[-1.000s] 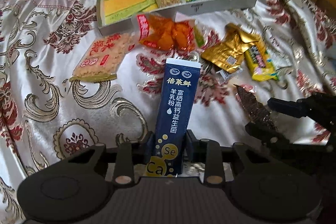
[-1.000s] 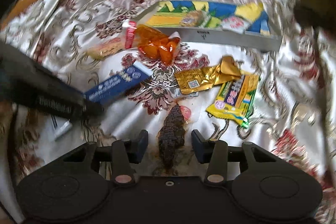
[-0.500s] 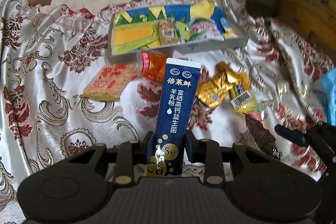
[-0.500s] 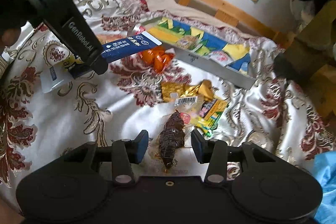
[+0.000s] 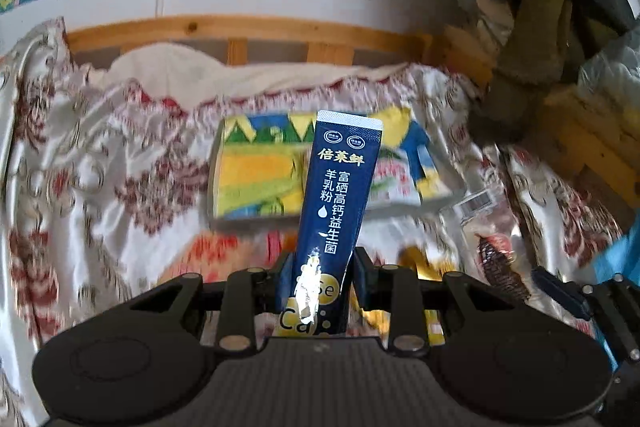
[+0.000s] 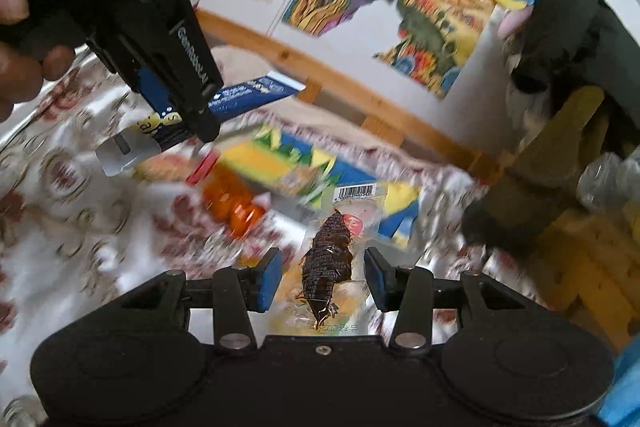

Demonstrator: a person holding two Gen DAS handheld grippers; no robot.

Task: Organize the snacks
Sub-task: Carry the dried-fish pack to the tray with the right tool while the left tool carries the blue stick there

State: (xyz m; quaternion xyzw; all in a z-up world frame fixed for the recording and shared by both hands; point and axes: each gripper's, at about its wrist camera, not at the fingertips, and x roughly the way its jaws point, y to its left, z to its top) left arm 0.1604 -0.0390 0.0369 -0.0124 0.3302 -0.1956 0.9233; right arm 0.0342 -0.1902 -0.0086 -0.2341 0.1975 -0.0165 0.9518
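Note:
My left gripper is shut on a tall dark blue milk-powder sachet and holds it upright above the bed. It also shows in the right wrist view, at the upper left. My right gripper holds a clear packet with a dark brown dried snack between its blue pads, lifted off the bed; the same packet shows in the left wrist view. A shallow tray with a colourful lining lies further back on the bed, with some snacks in it.
A patterned satin bedspread covers the bed. An orange snack bag lies on it near the tray. A wooden headboard rail and a wall with bright posters are behind. Dark clothing and wooden furniture stand at the right.
Both grippers have risen and tilted up, so the wall and posters now show. Each has carried its packet up from the bedspread toward the tray.

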